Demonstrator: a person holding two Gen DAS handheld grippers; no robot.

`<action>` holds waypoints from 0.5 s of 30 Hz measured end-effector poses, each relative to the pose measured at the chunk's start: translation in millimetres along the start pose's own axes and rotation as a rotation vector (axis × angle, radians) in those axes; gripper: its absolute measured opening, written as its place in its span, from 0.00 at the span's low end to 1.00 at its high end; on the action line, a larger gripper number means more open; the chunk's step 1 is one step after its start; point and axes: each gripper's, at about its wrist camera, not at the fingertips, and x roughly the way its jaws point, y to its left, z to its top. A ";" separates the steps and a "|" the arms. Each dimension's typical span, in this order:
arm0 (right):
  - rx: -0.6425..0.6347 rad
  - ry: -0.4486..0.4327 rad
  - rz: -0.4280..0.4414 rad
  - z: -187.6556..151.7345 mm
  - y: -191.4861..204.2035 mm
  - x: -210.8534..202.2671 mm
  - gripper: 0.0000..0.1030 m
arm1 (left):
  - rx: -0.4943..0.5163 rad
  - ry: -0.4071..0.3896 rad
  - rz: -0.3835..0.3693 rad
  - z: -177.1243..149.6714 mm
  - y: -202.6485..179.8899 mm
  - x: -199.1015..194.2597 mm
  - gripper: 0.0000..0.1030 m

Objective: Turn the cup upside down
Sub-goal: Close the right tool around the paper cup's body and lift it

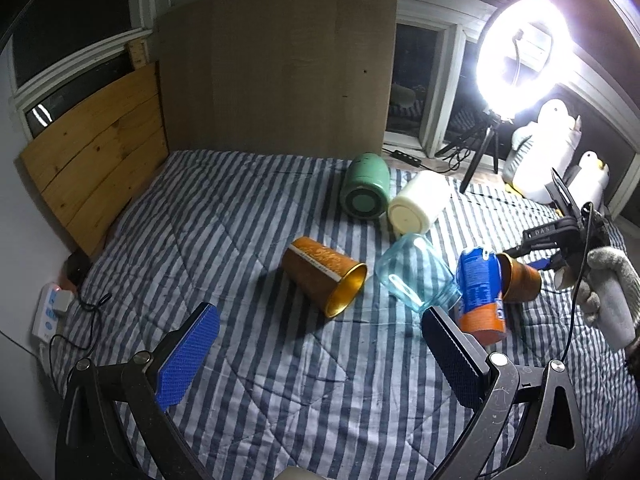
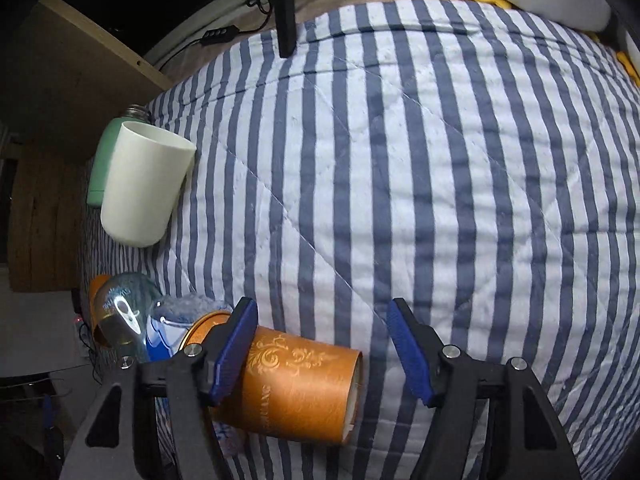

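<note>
A blue-and-white striped quilt (image 1: 248, 360) is spread over the bed. A wooden headboard (image 1: 96, 160) is set against the left wall, with a tall plywood panel (image 1: 280, 68) beside it. Dark windows (image 1: 416, 80) are framed in white. The scene is lit by a ring light (image 1: 524, 44) on a tripod.

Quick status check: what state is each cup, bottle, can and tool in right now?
Near orange cup: on its side, between the open right tool fingers.
Far orange cup: on its side.
Glass mug: tipped over.
White cup: on its side.
Green bottle: lying down.
Can: upright, leaning.
Left tool: open, empty.
</note>
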 end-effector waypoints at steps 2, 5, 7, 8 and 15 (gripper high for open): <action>0.000 0.005 -0.008 -9.6 -3.9 -1.0 0.62 | 0.004 -0.001 -0.006 1.0 -1.0 0.7 0.99; -0.005 0.009 0.000 -26.2 -7.2 -5.0 0.62 | 0.010 -0.004 -0.018 2.7 -1.9 1.1 0.99; -0.014 0.009 -0.004 -37.5 -6.0 -6.2 0.62 | 0.017 -0.006 -0.028 3.7 -3.3 1.4 0.99; -0.017 0.011 -0.006 -44.4 -6.1 -6.2 0.62 | 0.023 -0.007 -0.034 4.4 -5.2 1.3 0.99; -0.057 0.023 -0.035 -82.1 7.7 1.0 0.62 | 0.054 -0.011 -0.062 4.8 -11.9 2.0 0.99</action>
